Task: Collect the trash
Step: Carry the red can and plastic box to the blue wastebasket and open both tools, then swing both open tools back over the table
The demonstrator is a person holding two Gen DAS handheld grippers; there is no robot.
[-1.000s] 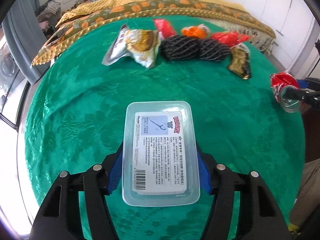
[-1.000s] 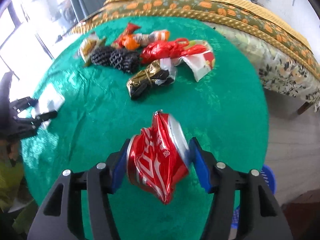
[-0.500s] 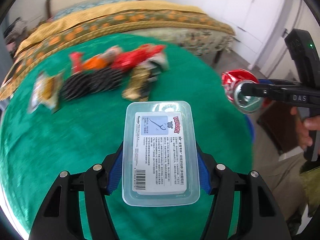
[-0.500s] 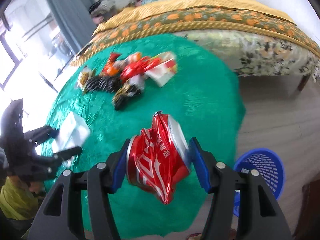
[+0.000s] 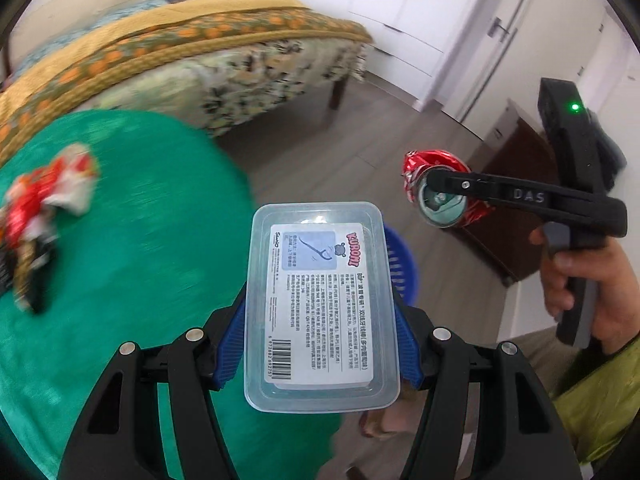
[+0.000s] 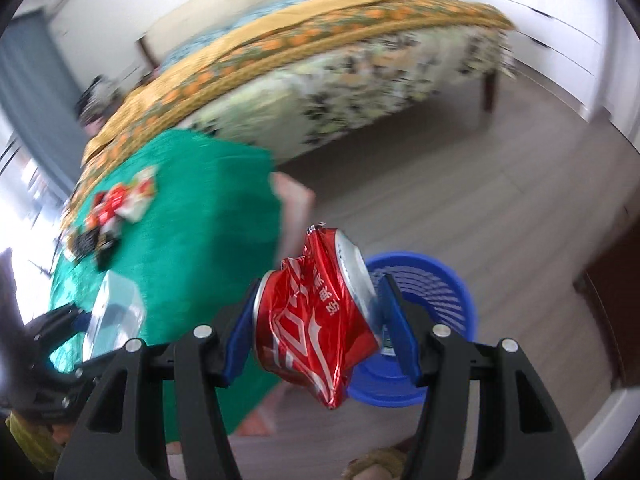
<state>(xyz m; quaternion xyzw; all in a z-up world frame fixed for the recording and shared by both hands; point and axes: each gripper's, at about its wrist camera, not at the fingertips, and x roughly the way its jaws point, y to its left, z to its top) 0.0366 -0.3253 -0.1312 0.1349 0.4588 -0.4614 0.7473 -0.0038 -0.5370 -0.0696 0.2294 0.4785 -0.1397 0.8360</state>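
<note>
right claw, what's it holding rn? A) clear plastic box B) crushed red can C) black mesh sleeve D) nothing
B: the right claw is clamped on the crushed red can, with the blue basket on the floor just behind it; the clear plastic box is in the left claw.

I see a bed point(image 5: 224, 60) with an orange-patterned cover beside white cupboard doors point(image 5: 440, 12), grey wood floor point(image 6: 460, 184) beneath.

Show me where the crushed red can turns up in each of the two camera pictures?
Left wrist view: crushed red can at right, clamped in the other tool.
Right wrist view: can at bottom centre, between blue pads.
Shared landmark: blue basket on the floor.
</note>
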